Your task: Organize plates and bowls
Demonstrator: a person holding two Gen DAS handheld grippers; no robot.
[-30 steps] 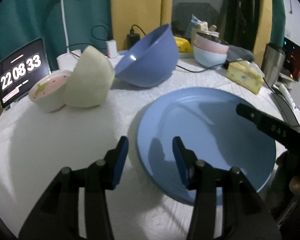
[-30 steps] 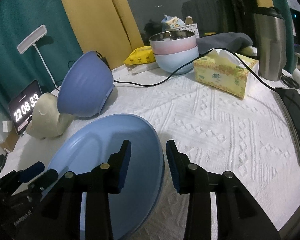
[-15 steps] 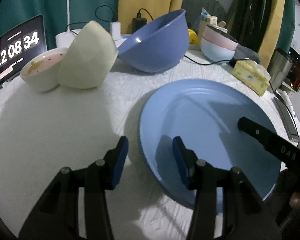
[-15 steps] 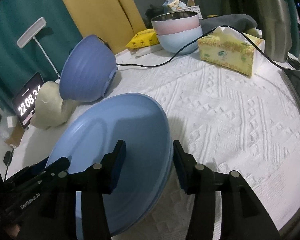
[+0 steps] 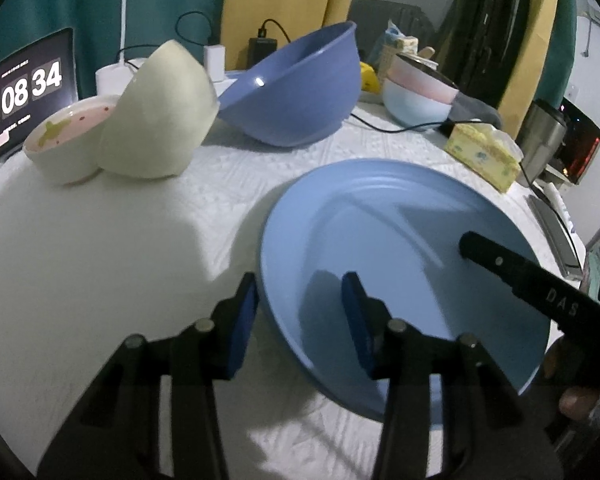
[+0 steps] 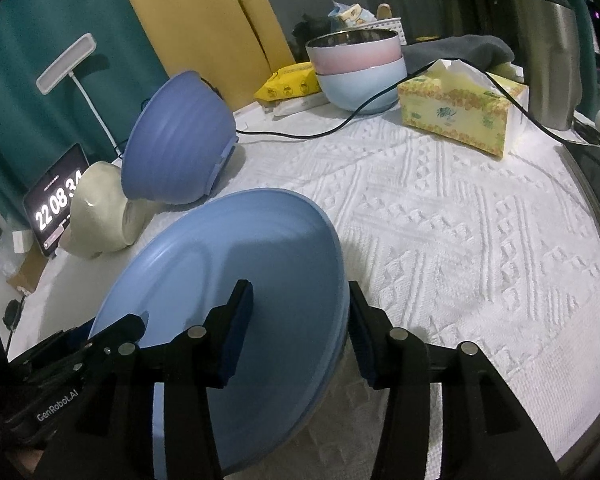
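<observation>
A light blue plate (image 5: 400, 248) (image 6: 228, 280) lies on the white cloth, its right side tilted up a little. My left gripper (image 5: 300, 320) straddles the plate's left rim, one finger outside and one over the inside. Its jaws are closing and the pads stand apart from the rim. My right gripper (image 6: 300, 328) straddles the right rim the same way, jaws closing, with a gap at the inner pad. Behind are a large blue bowl (image 5: 296, 96) on its side, a cream bowl (image 5: 160, 116) on its side, and a pink-lined bowl (image 5: 64, 140).
Stacked pink and pale blue bowls (image 6: 360, 68) stand at the back, with a tissue box (image 6: 460, 112), a black cable (image 6: 340, 128) and a steel flask (image 6: 548, 48) to the right. A clock tablet (image 5: 20, 92) leans at far left. A phone (image 5: 556, 232) lies by the right edge.
Both grippers have closed in on the plate: the right one now has the right rim between its fingers, and the plate looks more tilted. The left stays astride the left rim.
</observation>
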